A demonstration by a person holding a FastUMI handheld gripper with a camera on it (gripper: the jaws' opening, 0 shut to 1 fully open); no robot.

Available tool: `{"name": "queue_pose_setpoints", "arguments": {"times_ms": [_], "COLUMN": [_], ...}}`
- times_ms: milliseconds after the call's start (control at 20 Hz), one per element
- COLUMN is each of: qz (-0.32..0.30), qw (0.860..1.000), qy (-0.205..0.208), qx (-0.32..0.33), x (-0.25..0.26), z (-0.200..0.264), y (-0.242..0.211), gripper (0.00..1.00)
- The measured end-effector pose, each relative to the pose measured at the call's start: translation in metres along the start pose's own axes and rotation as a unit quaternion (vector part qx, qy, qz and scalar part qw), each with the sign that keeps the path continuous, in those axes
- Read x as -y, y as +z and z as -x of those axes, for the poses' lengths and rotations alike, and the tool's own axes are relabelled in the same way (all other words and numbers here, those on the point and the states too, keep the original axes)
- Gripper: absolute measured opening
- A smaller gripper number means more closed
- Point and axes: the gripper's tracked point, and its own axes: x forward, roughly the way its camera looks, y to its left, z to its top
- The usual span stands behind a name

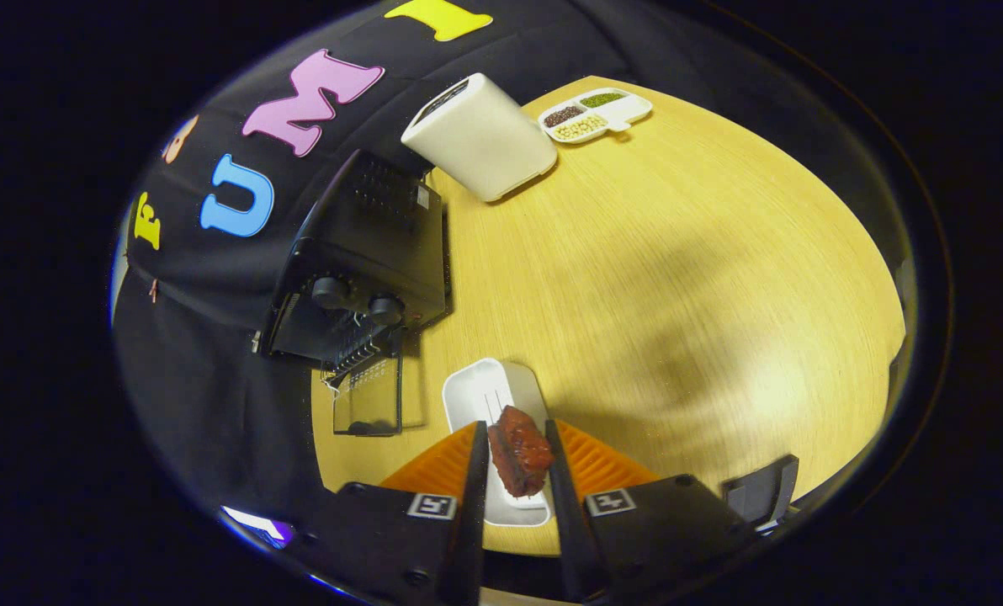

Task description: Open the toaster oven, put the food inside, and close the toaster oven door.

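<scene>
Tongs point(517, 459) pinching meat point(519, 450), both fingers against its sides, above a white tray point(483, 391) on the desk point(678, 278). Oven point(367, 261) just beyond, door point(369, 397) folded down open. Farther back, a white box point(480, 135) and a bean dish point(596, 114).

— What sort of place is this?
— A staged kitchen booth: black cloth wall point(215, 353) behind the toaster oven point(358, 261), on a round wooden table point(678, 278) with a white appliance point(480, 139) and bean tray point(596, 114) beyond it.
</scene>
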Motion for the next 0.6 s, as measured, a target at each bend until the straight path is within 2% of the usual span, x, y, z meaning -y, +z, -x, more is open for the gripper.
{"name": "queue_pose_setpoints", "arguments": {"times_ms": [50,300,600], "qz": [-0.001,-0.003,0.004], "qw": [1.0,1.0,1.0], "qy": [0.001,0.016,0.009], "qx": [-0.002,-0.005,0.022], "x": [0.002,-0.004,-0.018], "z": [-0.002,0.001,0.025], "y": [-0.001,0.001,0.016], "gripper": [0.28,0.15,0.12]}}
